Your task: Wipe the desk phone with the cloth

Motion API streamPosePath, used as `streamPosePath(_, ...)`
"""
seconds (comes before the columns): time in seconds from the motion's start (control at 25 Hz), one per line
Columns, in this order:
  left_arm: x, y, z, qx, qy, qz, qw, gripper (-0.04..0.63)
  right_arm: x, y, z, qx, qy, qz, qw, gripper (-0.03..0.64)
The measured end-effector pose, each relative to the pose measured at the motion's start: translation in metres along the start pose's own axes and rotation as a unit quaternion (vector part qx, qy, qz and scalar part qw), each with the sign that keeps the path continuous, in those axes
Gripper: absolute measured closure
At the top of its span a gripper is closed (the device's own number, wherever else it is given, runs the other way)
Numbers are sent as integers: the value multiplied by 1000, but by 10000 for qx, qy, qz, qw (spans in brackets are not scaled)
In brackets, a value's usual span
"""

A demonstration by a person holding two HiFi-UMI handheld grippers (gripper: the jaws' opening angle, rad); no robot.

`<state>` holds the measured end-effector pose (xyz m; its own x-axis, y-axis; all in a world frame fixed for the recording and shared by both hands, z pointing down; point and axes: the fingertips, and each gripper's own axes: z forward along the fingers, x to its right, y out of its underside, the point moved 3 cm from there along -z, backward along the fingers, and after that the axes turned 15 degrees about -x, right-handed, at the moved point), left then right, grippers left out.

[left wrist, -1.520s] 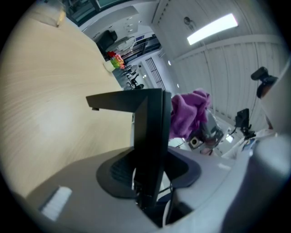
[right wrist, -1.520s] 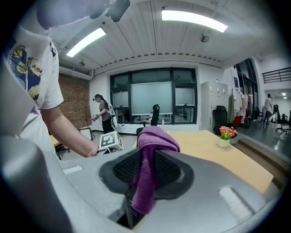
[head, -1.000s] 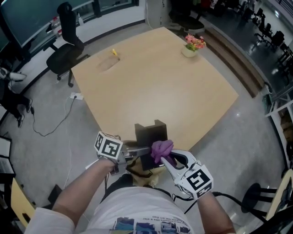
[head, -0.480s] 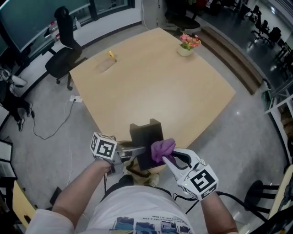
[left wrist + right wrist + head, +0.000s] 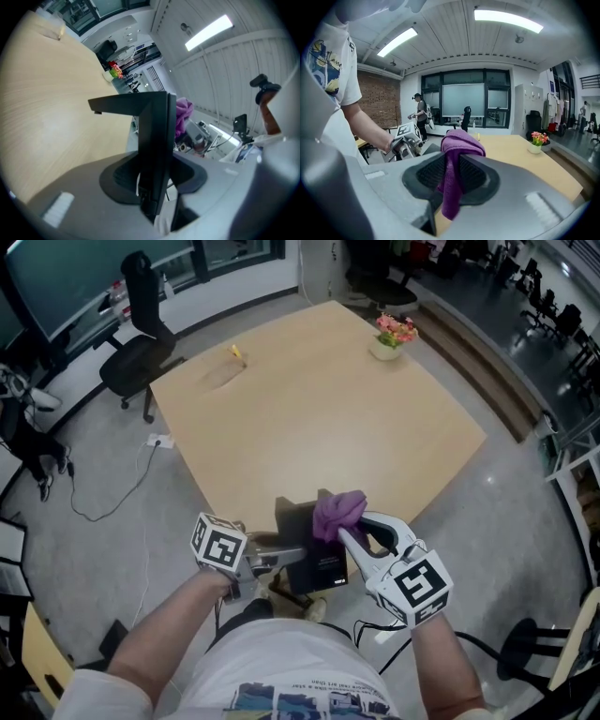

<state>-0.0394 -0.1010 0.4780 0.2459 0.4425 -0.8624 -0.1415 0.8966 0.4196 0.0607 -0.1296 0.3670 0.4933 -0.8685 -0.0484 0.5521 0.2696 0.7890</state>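
Observation:
A flat black desk phone (image 5: 314, 545) is held up off the floor near the wooden table's (image 5: 319, 399) near corner. My left gripper (image 5: 286, 557) is shut on its left edge. In the left gripper view the phone (image 5: 157, 140) stands edge-on, pinched between the jaws of the left gripper (image 5: 152, 187). My right gripper (image 5: 352, 526) is shut on a purple cloth (image 5: 337, 510), which rests against the phone's upper right edge. In the right gripper view the cloth (image 5: 454, 168) hangs bunched between the jaws of the right gripper (image 5: 452, 187). The left gripper (image 5: 405, 140) shows beyond it.
A pot of pink flowers (image 5: 392, 337) stands at the table's far right, and a small yellow thing (image 5: 234, 351) lies at its far left. A black office chair (image 5: 141, 343) and a floor cable (image 5: 122, 488) are on the left. Another person (image 5: 417, 115) stands by the windows.
My right gripper has moved up and away along the phone with the cloth, from the lower part to the upper edge. The left gripper has kept its hold and place.

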Motion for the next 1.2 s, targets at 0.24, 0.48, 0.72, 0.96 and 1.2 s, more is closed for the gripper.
streamPosePath(0.24,3,-1,-3,177,107,-51,9998,414,-23,33,-1,-301,-235,193,9991,528)
streamPosePath(0.48,0,-6,-10,301,93,-37,9995,414,-50,74,-7,-669,-449,412,9959,528)
streamPosePath(0.72,-1,-8,-14,276,3,-83,9996,413,-60,87,-13,-924,-524,405,9935,529)
streamPosePath(0.96,0,-4,-7,154,34,5,9999,414,-22,23,-24,-127,-73,213,9997,528)
streamPosePath(1.2,6,-2,-7,91,116,42,9999,414,8,-17,-13,166,226,70,9996,528)
